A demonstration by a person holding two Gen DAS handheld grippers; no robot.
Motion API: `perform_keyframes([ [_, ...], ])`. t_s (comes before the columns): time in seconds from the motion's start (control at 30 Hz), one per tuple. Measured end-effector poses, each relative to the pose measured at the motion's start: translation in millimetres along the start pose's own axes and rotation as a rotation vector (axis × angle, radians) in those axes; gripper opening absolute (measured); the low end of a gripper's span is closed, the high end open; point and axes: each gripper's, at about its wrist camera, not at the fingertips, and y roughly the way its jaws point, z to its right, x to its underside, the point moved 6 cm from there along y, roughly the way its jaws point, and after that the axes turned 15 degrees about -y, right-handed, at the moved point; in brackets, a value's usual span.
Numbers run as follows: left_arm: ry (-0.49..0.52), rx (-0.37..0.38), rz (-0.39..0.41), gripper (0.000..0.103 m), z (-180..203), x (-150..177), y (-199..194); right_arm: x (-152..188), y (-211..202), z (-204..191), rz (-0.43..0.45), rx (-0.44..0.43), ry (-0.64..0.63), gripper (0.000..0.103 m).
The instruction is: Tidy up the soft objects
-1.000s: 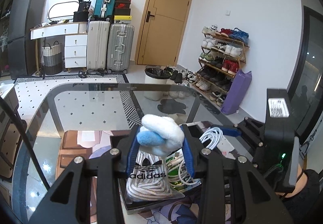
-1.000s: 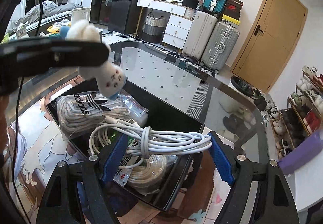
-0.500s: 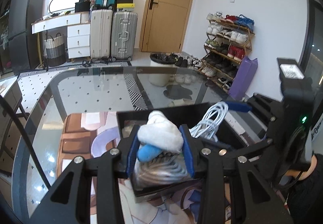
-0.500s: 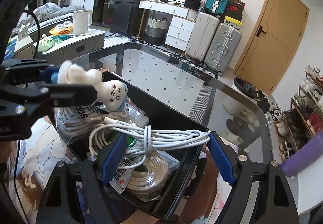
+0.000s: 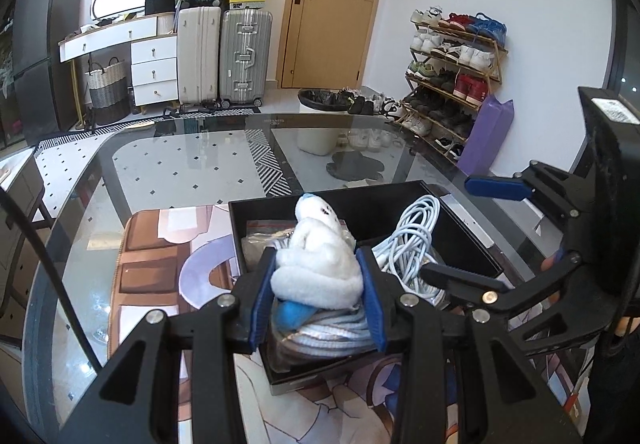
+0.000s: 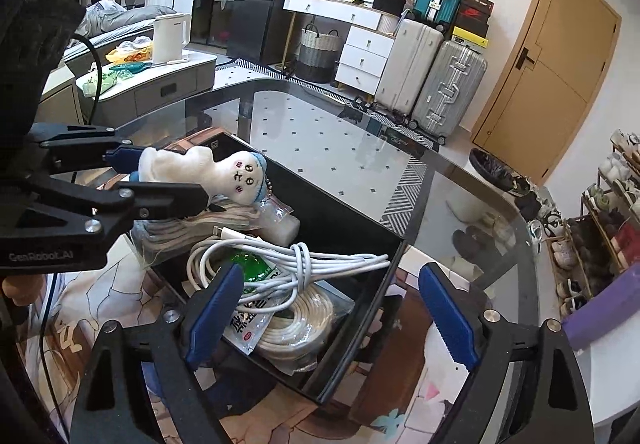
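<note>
Nearly done: cables (image 6: 288, 264) already in box (image 5: 460, 240); left gripper (image 5: 316, 284) clamps plush (image 5: 320, 264) low over it (unreleased); right gripper (image 6: 328, 308) empty, jaws opening.

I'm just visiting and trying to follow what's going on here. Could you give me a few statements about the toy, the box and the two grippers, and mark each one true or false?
1. The left gripper holds a white plush toy. True.
2. The toy lies on the floor. False: it is held over the black box.
3. The right gripper is clamped on the white cable. False: its jaws are opening, pads clear of the cable.
4. The box already holds coiled cables. True.
5. The box sits on a wooden table. False: the table is glass.
</note>
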Motion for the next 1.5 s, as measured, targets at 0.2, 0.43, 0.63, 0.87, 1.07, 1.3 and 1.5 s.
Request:
perform_keyframes([
  [0.2, 0.013, -0.001, -0.006, 0.056, 1, 3, -8, 11, -19, 0, 0.047, -0.003, 0.061, 0.096],
  [0.43, 0.052, -0.019, 0.03, 0.084, 4, 10, -31, 21, -41, 2, 0.146, -0.035, 0.169, 0.102],
  [0.63, 0.026, -0.046, 0.087, 0.1, -7, 19, -50, 28, -56, -2, 0.229, -0.057, 0.261, 0.102],
  [0.87, -0.008, -0.071, 0.127, 0.101, -22, 33, -57, 33, -67, -15, 0.281, -0.052, 0.278, 0.102],
  [1.07, -0.001, -0.108, 0.158, 0.102, -29, 43, -57, 42, -70, -25, 0.289, -0.031, 0.275, 0.102],
  [1.3, -0.025, -0.128, 0.182, 0.103, -34, 47, -57, 50, -74, -30, 0.304, -0.029, 0.295, 0.102],
  [1.5, -0.007, -0.14, 0.209, 0.103, -30, 47, -60, 55, -79, -28, 0.327, -0.022, 0.312, 0.102],
])
